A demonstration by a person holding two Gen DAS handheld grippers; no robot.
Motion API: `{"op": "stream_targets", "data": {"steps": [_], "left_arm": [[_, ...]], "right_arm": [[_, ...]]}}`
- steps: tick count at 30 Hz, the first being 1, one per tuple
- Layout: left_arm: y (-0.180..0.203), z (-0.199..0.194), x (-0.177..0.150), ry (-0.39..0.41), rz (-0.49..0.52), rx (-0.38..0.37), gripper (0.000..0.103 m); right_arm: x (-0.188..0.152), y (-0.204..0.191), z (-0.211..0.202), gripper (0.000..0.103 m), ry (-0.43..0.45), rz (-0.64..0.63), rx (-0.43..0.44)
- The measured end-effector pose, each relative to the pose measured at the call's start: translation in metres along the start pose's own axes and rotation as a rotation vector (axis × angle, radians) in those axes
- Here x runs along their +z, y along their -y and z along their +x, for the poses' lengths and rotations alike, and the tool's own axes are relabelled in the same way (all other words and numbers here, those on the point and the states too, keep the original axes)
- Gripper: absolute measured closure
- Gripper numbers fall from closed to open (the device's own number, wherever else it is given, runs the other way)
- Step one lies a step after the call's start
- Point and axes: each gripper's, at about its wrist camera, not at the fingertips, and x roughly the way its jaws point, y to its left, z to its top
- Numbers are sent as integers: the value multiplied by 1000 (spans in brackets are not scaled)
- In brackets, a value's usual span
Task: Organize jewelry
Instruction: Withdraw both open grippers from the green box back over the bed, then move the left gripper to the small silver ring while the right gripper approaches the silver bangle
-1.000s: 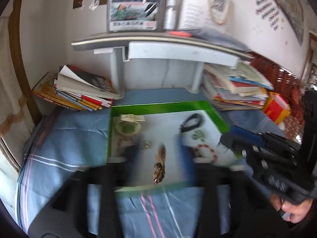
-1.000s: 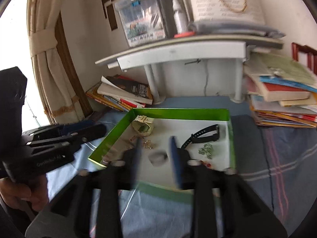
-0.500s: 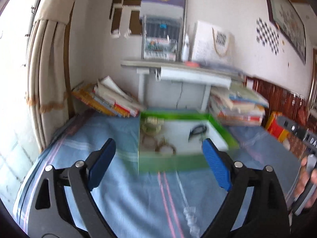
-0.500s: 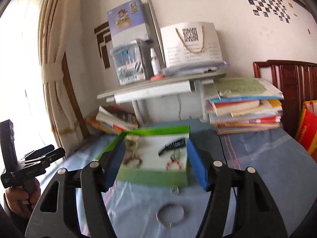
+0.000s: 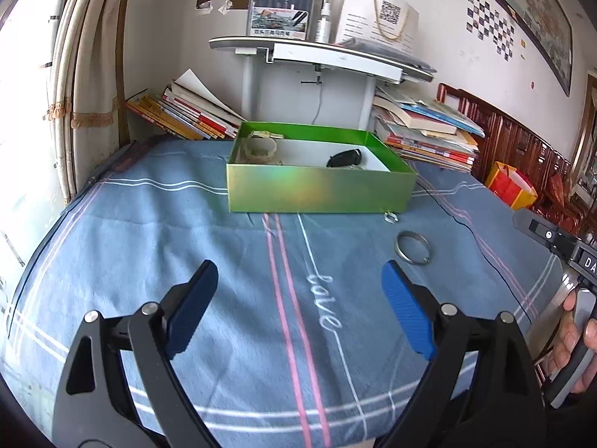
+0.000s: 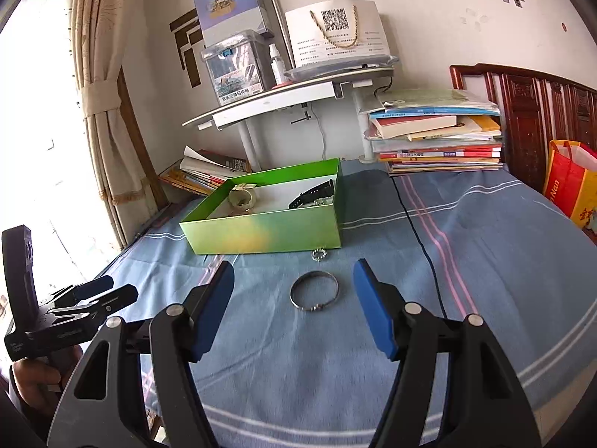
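A shiny green box stands on the blue striped cloth. Inside it lie a black watch and a pale green bangle. In front of the box, on the cloth, lie a silver bangle and a small silver ring. My left gripper is open and empty over bare cloth, left of the bangle. My right gripper is open, and the silver bangle lies just beyond its blue fingertips, untouched.
Book stacks flank a white desk riser behind the box. A thin black cable runs across the cloth at the right. A red and yellow bag sits past the right edge. A curtain hangs at the left.
Both grippers have pulled back from over the box to the near part of the cloth. Their jaws have opened wider. The silver bangle has come into view in front of the box.
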Motion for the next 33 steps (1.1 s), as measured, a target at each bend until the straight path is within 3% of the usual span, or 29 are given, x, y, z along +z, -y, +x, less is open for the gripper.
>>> {"op": "stream_targets", "data": {"steps": [14,33], "left_arm": [[10,-18,-7,12,14,-8,15],[-3,8,0,-26,0,-9,15]], "right_arm": [[-10,-4,-22,38,12,-3,3],[-7,-7,31,38,-76,-25,-12]]}}
